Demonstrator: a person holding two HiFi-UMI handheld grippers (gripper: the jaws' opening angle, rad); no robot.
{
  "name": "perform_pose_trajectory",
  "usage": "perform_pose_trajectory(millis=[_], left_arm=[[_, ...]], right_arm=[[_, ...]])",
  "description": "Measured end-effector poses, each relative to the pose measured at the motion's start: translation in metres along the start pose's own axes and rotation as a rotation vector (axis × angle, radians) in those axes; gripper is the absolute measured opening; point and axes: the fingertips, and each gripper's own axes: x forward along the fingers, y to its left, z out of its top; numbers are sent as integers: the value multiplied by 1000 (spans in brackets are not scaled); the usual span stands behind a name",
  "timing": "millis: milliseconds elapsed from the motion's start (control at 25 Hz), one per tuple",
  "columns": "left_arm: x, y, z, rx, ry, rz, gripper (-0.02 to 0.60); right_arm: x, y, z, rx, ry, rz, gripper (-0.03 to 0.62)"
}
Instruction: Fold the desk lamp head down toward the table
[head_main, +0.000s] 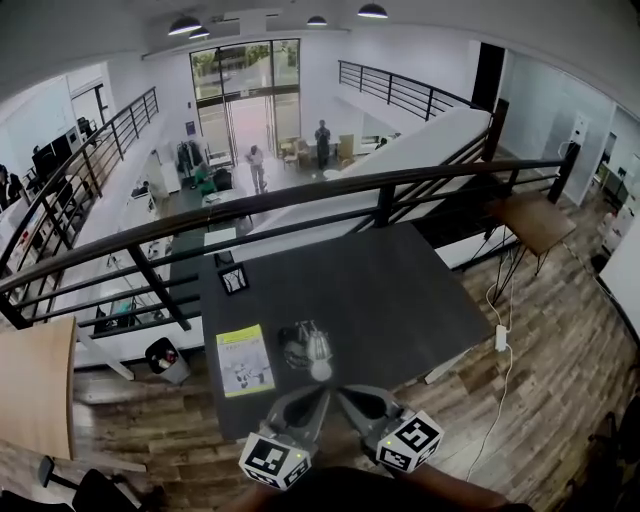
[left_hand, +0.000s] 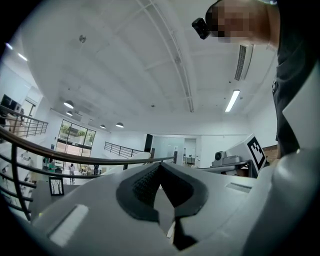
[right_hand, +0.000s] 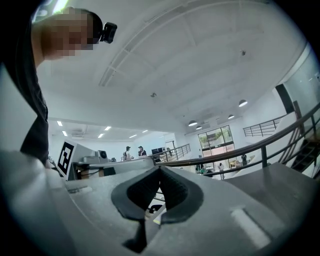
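Observation:
The desk lamp (head_main: 305, 347) stands near the front edge of the dark table (head_main: 400, 290), its pale head (head_main: 320, 368) hanging low toward me. Just short of it, both grippers point at the lamp side by side. My left gripper (head_main: 324, 393) has its jaws meeting at the tips with nothing between them, as its own view shows (left_hand: 160, 165). My right gripper (head_main: 339, 391) is likewise shut and empty (right_hand: 160, 168). Neither touches the lamp. Each gripper's marker cube shows in the other's view.
A yellow-green booklet (head_main: 244, 360) lies left of the lamp and a small framed picture (head_main: 233, 278) stands at the table's far left. A black railing (head_main: 380, 190) runs behind the table over a drop. A small brown table (head_main: 540, 220) and a floor cable (head_main: 500, 335) are at right.

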Motion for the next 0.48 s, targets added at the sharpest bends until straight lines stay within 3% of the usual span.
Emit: perform_pose_trajectory(millis=[200, 480], left_arm=[[-4, 35, 17, -12, 4, -24, 2], [-4, 60, 14, -37, 12, -45, 2]], right_arm=[[33, -1, 6, -14, 11, -54, 3], [55, -16, 4, -4, 8, -95, 15]])
